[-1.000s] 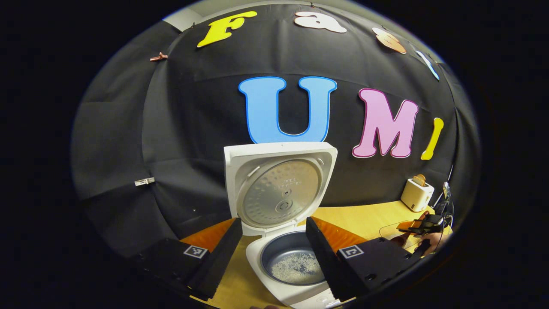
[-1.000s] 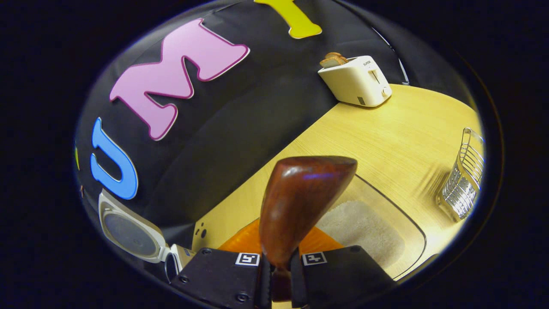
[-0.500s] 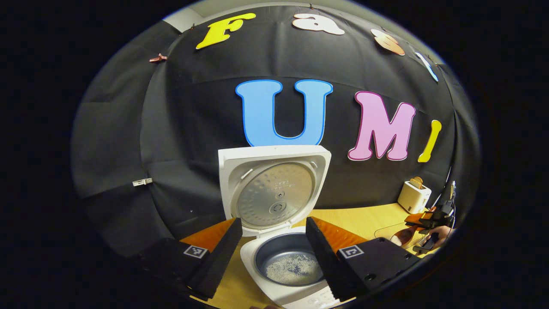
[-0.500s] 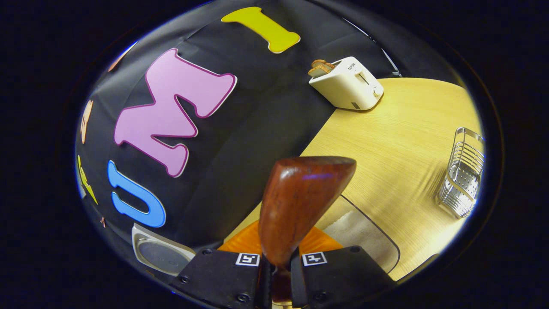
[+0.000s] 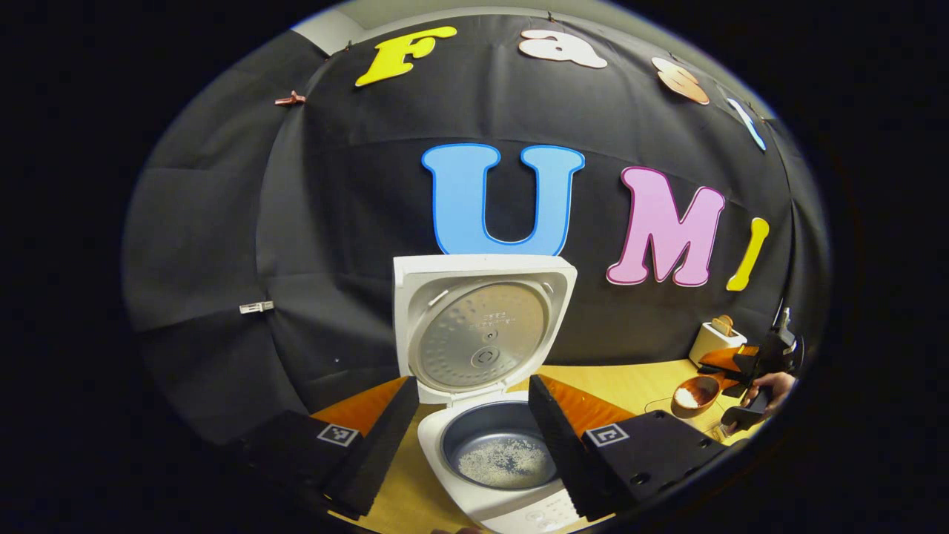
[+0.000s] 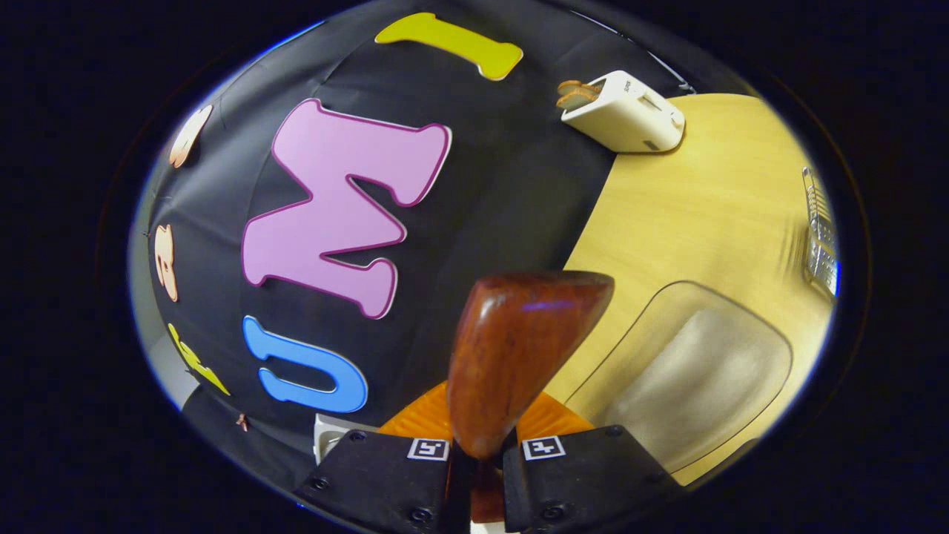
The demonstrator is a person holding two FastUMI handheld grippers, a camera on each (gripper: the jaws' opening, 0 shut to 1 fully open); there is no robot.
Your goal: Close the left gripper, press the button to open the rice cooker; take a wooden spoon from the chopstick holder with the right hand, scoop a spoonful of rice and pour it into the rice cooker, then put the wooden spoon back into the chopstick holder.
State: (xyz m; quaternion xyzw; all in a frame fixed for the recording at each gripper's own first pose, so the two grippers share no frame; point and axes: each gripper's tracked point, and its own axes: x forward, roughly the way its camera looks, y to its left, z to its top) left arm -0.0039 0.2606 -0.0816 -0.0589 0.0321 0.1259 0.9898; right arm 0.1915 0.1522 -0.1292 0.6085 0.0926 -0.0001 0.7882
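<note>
The right gripper (image 6: 474, 463) fingers clench a wooden spoon (image 6: 519, 348) holding rice. The left gripper (image 5: 474, 430) fingers stand released before the open rice cooker (image 5: 489, 386).

Even, dim booth lighting, strong fisheye bending at edges, motion-blurred wire rack (image 6: 818, 245) at right.

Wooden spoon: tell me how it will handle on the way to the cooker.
The spoon looks rigid, so it should not flex in the right gripper, which clamps its handle. Its shallow bowl holds loose rice, so tilting would likely spill grains. Its glossy surface may let it twist between the fingers.
</note>
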